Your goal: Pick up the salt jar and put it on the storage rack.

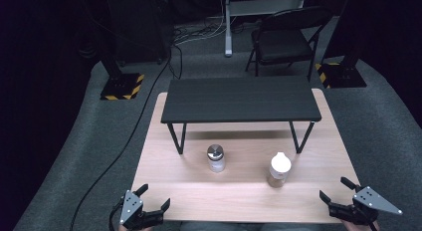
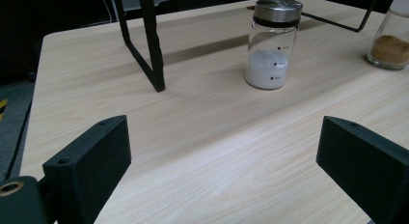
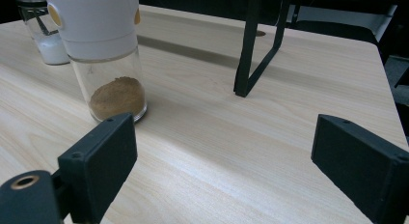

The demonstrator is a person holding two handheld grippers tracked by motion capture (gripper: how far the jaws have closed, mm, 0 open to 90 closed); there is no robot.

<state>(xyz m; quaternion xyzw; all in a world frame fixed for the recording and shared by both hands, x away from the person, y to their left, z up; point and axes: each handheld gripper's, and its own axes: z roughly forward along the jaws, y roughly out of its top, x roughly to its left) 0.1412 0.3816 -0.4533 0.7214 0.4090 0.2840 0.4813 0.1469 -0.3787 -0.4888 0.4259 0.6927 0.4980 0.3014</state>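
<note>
Two grippers wait with jaws apart: left gripper [image 1: 154, 197] well short of the salt jar [image 1: 216, 158], right gripper [image 1: 334, 189] near the spice jar [image 1: 279, 170].

A: What is surrounding the light wooden table [image 1: 239, 196]?

B: Grey carpet [image 1: 383, 121] is covering the floor, fading into darkness at the sides. A black folding chair [image 1: 286, 39] is standing behind, beside a pale metal post [image 1: 228, 27].

A: And on the table?

B: A low black shelf [image 1: 241, 99] is standing on thin legs. Two stand bases with yellow-black hazard stripes [image 1: 122, 86] are flanking it, and black cables [image 1: 149, 91] are trailing across the carpet.
</note>
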